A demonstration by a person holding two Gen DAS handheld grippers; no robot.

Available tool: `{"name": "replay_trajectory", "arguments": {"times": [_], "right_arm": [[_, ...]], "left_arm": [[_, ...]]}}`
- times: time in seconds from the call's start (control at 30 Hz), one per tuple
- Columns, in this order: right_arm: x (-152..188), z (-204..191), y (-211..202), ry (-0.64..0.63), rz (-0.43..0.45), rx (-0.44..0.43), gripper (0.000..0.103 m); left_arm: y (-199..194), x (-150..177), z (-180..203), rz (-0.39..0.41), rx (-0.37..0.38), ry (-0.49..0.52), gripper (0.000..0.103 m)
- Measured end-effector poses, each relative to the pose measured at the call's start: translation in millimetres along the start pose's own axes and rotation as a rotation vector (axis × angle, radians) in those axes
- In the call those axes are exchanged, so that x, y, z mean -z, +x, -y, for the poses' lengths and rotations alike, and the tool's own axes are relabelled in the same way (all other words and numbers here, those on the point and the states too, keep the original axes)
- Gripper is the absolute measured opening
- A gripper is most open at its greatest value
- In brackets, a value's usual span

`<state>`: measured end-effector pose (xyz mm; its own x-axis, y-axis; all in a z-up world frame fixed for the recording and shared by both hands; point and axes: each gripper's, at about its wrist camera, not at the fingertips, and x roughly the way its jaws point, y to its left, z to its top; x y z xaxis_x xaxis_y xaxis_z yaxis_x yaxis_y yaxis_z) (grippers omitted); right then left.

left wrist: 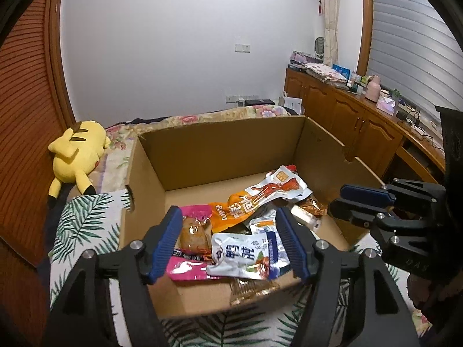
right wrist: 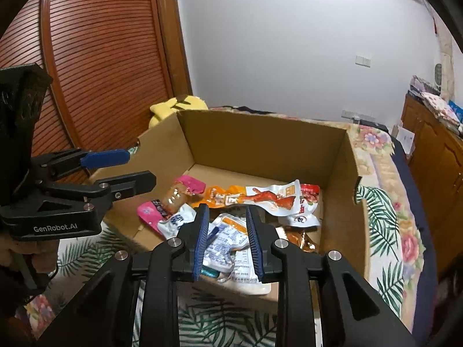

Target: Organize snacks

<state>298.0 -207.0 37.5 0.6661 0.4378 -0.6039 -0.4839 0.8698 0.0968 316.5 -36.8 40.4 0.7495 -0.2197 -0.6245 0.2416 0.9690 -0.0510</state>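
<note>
At the bottom of the left wrist view the left gripper point(left wrist: 231, 245) hangs over the near wall of the box point(left wrist: 220, 144), jaws spread wide and empty, framing a white pack point(left wrist: 243, 257) and a pink pack point(left wrist: 188, 266) that lie on the box floor. At the bottom of the right wrist view the right gripper point(right wrist: 228, 243) points the same way, jaws set narrower but still apart, with a white pouch point(right wrist: 222, 245) seen between them; I cannot tell whether the pads touch it. To do this step well, each gripper should settle on one pack only, close on a flat edge rather than the puffed middle, and lift straight up so the overlapping packs are not dragged along. The crinkly film will likely slip, so a firm, centred pinch seems wise. Both grippers sit level, side by side, aimed slightly downward into the box, the left one at the left edge of the right view and the right one at the right edge of the left view. Further in, an orange pack point(left wrist: 234, 208) and a red-printed pack point(left wrist: 277, 188) lie across the middle of the floor. Beyond the box, in the left part of the frame, a yellow plush point(left wrist: 78, 156) rests on the bed point(left wrist: 115, 156).
</note>
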Motion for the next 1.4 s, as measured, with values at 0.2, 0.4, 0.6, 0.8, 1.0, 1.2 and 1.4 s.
{"name": "replay_trajectory", "arguments": {"times": [0.2,0.4,0.6,0.8,1.0,1.2,1.4], "right_arm": [[10.5,-12.8,-36.7,0.003,0.044,0.021,0.028],[23.6,-29.9,-71.1,0.000,0.076,0.040,0.030],[41.8,-46.6,-102.9,0.012,0.110,0.067,0.037],[59.4,-61.4,-126.9,0.015,0.133,0.110,0.048],[71.7,-70.9,-148.4,0.032,0.164,0.134,0.073],[80.0,-75.9,-165.9,0.048,0.196,0.143,0.092],[89.5,-82.2,-181.8,0.059,0.216,0.171,0.103]], "left_arm": [[-41.7,9.9,10.3,0.043,-0.011,0.012,0.069],[-85.6,27.1,20.3,0.081,-0.017,0.022,0.070],[-120.5,46.8,30.4,0.111,-0.023,0.031,0.074],[-150.8,68.5,39.6,0.137,-0.037,0.028,0.075],[-173.9,82.2,48.5,0.169,-0.057,0.033,0.078],[-195.9,93.0,56.1,0.204,-0.074,0.023,0.084],[-214.5,103.7,63.3,0.216,-0.103,0.013,0.094]]}}
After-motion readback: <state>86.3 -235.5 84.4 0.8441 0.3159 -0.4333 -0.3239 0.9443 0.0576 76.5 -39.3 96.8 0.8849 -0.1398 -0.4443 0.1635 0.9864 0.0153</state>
